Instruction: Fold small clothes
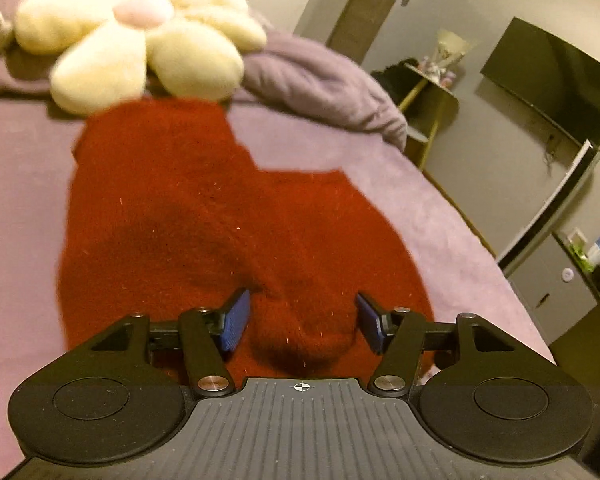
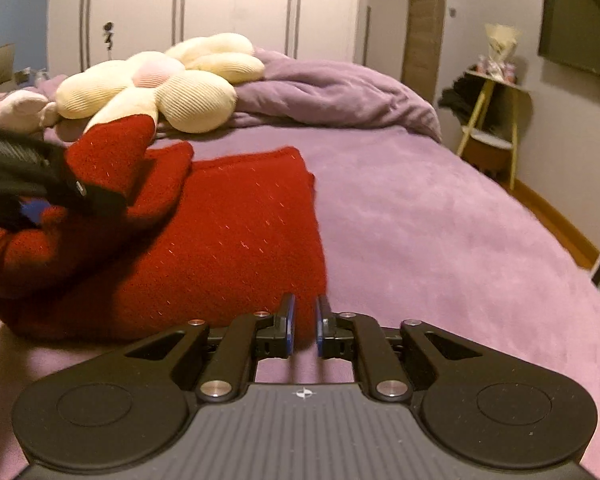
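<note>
room: bedroom, white wardrobe doors behind, dark wall screen on one side; we see a bed (image 2: 440, 216) under a plush lilac cover, rumpled duvet (image 2: 332, 92) at the far end.
task thing: red knit sweater (image 2: 240, 232) lies mid-bed, near edge close to us, far end touching the flower cushion (image 2: 156, 84).
sweater state: partly folded, we judge; body flat with a straight side edge, one bunched flap or sleeve raised on the left hand's side.
left hand-held gripper (image 1: 302, 322): jaws well apart, a hump of knit sits between the blue pads (image 1: 236, 320) but we see no pinch, nothing held.
right hand-held gripper (image 2: 303, 326): jaws nearly together, narrow gap, empty; hovers at the sweater's near corner over bare cover.
risk 1: raised flap is loose, so it may slump and undo the fold.
risk 2: fuzzy knit could snag on the ribbed pads as they pull off.
risk 3: plush cover drags on wool, so sliding may skew the straight edge.
risk 4: far end may catch the cushion.
materials: sweater thick, fuzzy, flecked with shiny threads; cushion ribbed, cream petals, pink centre; cover velvety.
</note>
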